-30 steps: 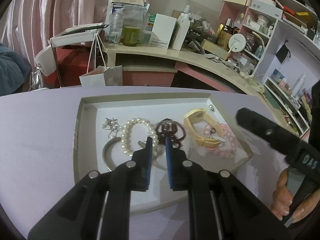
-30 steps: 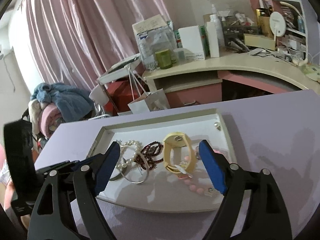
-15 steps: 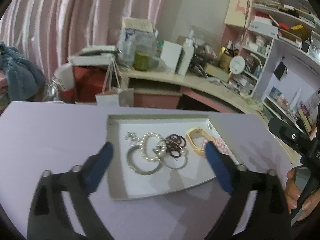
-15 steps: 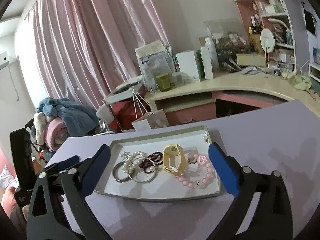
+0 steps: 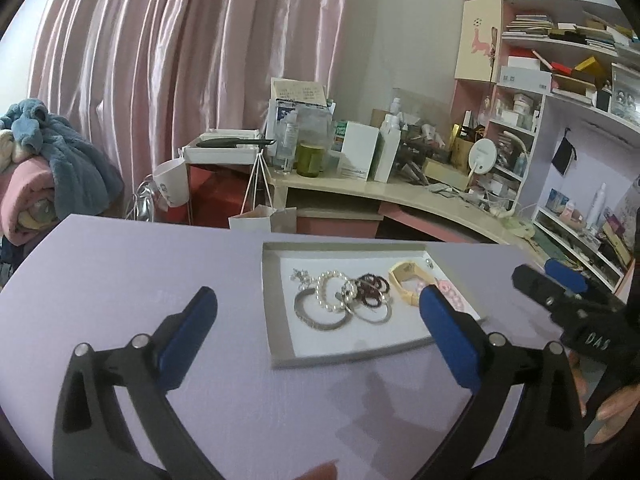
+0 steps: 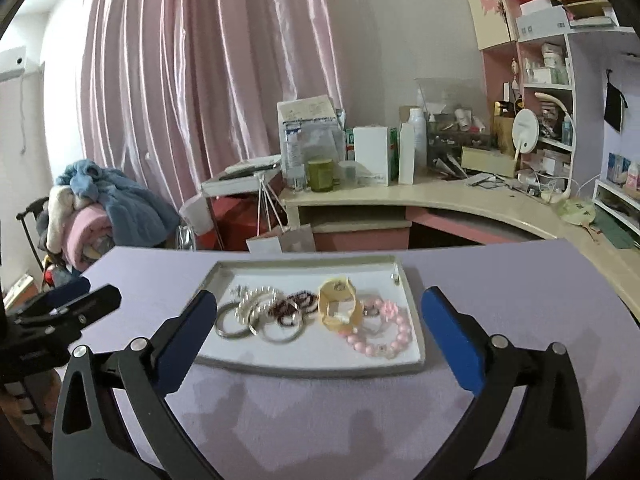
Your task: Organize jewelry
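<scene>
I see the tray on the purple table holding pearl bracelet, yellow band, pink beads. My left gripper, jaws just opened, and right gripper both gape wide, empty.

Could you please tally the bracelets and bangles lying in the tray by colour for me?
Silver bangles: 2
White pearl bracelet: 1
Dark red bead bracelet: 1
Yellow band: 1
Pink bead bracelet: 1
Total: 6
</scene>
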`<action>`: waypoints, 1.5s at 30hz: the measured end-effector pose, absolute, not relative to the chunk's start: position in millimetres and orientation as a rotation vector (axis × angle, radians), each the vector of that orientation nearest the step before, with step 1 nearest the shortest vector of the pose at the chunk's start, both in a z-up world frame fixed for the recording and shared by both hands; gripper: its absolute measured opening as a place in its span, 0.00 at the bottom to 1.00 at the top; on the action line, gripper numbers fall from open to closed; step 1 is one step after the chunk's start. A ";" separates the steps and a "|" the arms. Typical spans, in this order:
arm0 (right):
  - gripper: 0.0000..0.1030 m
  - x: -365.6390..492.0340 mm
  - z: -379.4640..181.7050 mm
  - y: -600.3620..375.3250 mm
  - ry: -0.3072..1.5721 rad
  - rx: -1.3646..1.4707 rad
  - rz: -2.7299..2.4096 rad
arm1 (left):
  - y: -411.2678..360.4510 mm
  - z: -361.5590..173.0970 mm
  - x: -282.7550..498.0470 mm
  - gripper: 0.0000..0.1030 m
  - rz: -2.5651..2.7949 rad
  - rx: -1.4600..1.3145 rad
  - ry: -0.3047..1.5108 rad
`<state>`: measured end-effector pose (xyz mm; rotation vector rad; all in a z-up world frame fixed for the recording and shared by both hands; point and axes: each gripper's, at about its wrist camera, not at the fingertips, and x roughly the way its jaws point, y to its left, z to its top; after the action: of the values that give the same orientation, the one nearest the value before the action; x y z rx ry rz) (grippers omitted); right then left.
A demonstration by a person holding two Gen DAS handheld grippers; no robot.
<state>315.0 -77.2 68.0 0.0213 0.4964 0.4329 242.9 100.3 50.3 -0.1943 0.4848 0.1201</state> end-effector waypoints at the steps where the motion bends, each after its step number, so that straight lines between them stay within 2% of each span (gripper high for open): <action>1: 0.99 312.2 64.0 -76.7 0.502 0.022 0.434 | 99.3 49.1 240.0 0.98 0.117 -0.194 0.482; 10: 0.99 296.1 40.7 -79.6 0.525 0.010 0.392 | 85.4 36.2 212.3 0.98 0.113 -0.175 0.419; 45: 0.99 280.6 37.8 -80.4 0.540 0.023 0.418 | 74.2 16.3 203.7 0.98 0.060 -0.167 0.449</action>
<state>280.6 -80.4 37.8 0.0232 0.5397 0.4175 203.7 74.2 16.3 -0.1667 0.4488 0.0596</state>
